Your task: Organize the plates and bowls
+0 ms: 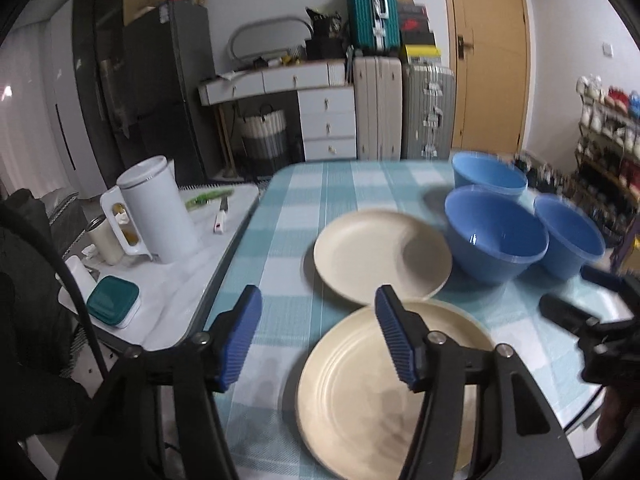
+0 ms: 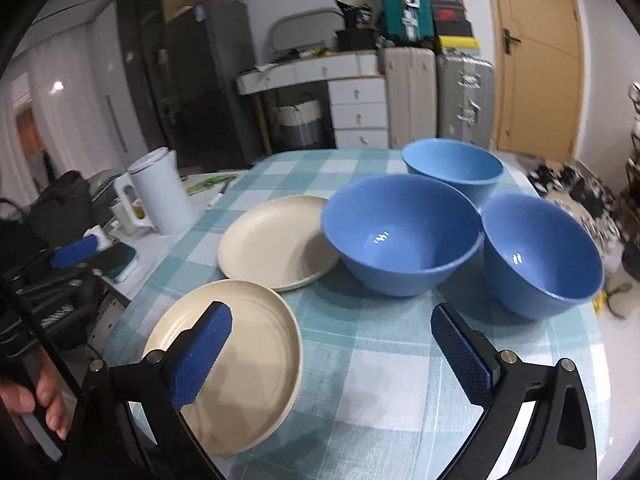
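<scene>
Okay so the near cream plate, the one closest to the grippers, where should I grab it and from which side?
Grip the near cream plate by its raised rim, probably at the edge nearest you. It lies flat on the checked tablecloth, so only the thin lip offers purchase: one finger over, one under. The far edge sits close to the second plate. Both the left gripper and right gripper are open.

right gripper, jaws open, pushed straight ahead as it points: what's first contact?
Probably the middle blue bowl: it sits dead ahead of the right gripper, only bare checked tablecloth between. Height is unclear; it may skim the rim.
</scene>
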Motion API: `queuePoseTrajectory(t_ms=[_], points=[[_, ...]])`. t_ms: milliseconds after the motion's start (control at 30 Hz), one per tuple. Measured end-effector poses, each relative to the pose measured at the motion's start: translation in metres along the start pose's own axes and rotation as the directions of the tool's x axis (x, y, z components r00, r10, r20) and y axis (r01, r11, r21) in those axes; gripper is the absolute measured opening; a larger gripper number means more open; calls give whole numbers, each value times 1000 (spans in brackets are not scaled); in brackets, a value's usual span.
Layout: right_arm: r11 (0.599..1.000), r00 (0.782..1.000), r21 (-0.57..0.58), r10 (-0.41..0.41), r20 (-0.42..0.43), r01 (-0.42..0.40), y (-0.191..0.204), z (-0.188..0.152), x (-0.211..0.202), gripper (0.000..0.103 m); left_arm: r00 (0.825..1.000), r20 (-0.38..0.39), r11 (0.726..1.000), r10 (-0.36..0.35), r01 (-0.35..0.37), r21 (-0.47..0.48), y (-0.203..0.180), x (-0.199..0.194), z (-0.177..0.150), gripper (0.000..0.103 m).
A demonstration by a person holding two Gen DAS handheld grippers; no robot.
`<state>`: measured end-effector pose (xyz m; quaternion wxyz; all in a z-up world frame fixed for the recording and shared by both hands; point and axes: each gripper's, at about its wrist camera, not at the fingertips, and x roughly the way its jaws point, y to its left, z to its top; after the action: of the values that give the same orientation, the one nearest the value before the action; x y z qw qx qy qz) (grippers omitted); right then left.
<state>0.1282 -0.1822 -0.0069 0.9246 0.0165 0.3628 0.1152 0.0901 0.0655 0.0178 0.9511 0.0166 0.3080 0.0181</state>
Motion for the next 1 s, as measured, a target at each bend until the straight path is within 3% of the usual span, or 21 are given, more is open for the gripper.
queuePoseTrajectory(t_ms=[67, 100, 133, 200, 333, 500, 600, 767, 867, 1000], points=[[999, 999, 27, -37, 13, 36, 1, 3, -3, 102, 1000, 29, 999, 5, -4, -35, 2, -5, 4, 76], [998, 999, 35, -48, 9, 48, 3, 7, -4, 102, 999, 44, 999, 12, -10, -45, 3, -7, 4, 91], [999, 999, 25, -48, 3, 48, 4, 9, -5, 102, 997, 68, 998, 33, -29, -57, 3, -10, 5, 97], [1000, 1000, -12, -24, 19, 24, 7, 10, -8, 102, 991, 117, 996, 61, -53, -72, 4, -17, 7, 98], [997, 997, 27, 67, 37, -68, -3, 7, -7, 102, 984, 137, 992, 115, -106, -71, 3, -18, 9, 99], [983, 991, 141, 125, -55, -116, -24, 3, 11, 102, 982, 80, 985, 172, -170, -38, -1, -7, 9, 99], [985, 993, 140, 108, -50, -100, -27, 5, 12, 102, 992, 27, 990, 121, -118, -78, 5, 4, 8, 99], [992, 989, 75, 93, 116, -102, -20, 8, -16, 102, 992, -74, 979, 105, -116, -166, 21, 23, 8, 99], [998, 978, 21, 51, 200, -57, -14, 8, -31, 102, 978, -149, 957, 144, -176, -231, 35, 36, 8, 99], [997, 976, -35, 68, 208, -62, -5, 8, -32, 102, 983, -152, 922, 106, -155, -355, 60, 40, 8, 99]])
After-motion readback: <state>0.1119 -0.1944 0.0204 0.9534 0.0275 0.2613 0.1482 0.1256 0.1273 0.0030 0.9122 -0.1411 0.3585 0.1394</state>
